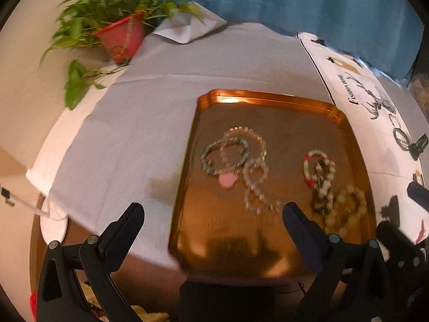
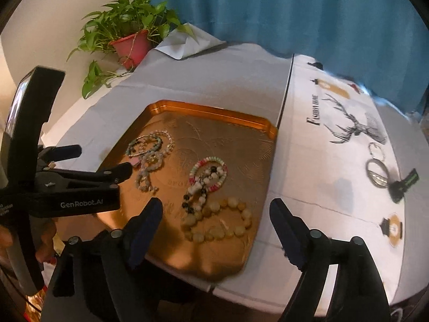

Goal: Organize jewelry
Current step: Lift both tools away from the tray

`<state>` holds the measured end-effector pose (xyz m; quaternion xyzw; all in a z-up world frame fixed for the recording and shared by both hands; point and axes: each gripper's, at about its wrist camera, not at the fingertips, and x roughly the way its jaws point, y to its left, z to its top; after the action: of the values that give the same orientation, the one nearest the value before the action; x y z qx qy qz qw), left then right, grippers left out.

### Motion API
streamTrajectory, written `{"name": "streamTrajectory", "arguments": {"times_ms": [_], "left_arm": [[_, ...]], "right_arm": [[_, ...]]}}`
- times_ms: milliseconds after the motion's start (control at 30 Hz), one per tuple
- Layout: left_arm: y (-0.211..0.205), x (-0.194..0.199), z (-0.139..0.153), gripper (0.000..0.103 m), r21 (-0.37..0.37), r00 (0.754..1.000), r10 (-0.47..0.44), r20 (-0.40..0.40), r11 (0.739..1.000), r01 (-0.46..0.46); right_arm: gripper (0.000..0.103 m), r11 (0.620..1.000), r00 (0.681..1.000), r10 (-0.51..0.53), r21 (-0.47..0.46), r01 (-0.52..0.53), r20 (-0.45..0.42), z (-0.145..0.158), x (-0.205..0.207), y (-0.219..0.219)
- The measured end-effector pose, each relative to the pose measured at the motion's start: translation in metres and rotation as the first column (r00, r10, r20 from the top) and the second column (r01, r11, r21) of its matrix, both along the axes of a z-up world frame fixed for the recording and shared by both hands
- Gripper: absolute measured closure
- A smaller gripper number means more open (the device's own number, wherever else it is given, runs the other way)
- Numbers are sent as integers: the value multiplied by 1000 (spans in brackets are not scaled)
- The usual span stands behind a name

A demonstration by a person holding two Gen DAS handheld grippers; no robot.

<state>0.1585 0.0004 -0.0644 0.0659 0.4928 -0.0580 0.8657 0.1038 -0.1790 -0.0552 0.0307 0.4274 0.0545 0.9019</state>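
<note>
A copper tray on the table holds several bead bracelets. A teal and clear cluster with a pink charm lies at the tray's left. A pink-green bracelet with black and white beads lies in the middle. A yellow bead bracelet lies nearest. A silver bangle with a green tag lies on the white printed cloth at the right. My left gripper is open and empty above the tray's near left edge. My right gripper is open and empty above the yellow bracelet.
A potted plant in a red pot stands at the table's far left corner. A blue curtain hangs behind. A white cloth with a deer print covers the table's right side. A grey cloth lies under the tray.
</note>
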Motion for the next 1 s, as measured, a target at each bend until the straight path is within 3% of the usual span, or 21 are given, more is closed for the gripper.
{"name": "streamTrajectory", "arguments": {"times_ms": [133,400,600,1000], "left_arm": [[8,-38,21,1,-30,999,16,29,999,-15],[1,-112,63,1,-49,992,-38,120,998,44],[-12,-160,88,1,7,976,-81,204,997,81],[-21,-201,114,1,16,954,-115,276,993,115]], "right_arm": [[15,999,999,-38,9,38,35,16,-31,-4],[13,994,987,-101,-35,106,122,53,-113,-10],[12,990,975,-116,-52,128,188,74,-169,-9],[11,989,959,-137,-26,148,249,89,-225,-17]]}}
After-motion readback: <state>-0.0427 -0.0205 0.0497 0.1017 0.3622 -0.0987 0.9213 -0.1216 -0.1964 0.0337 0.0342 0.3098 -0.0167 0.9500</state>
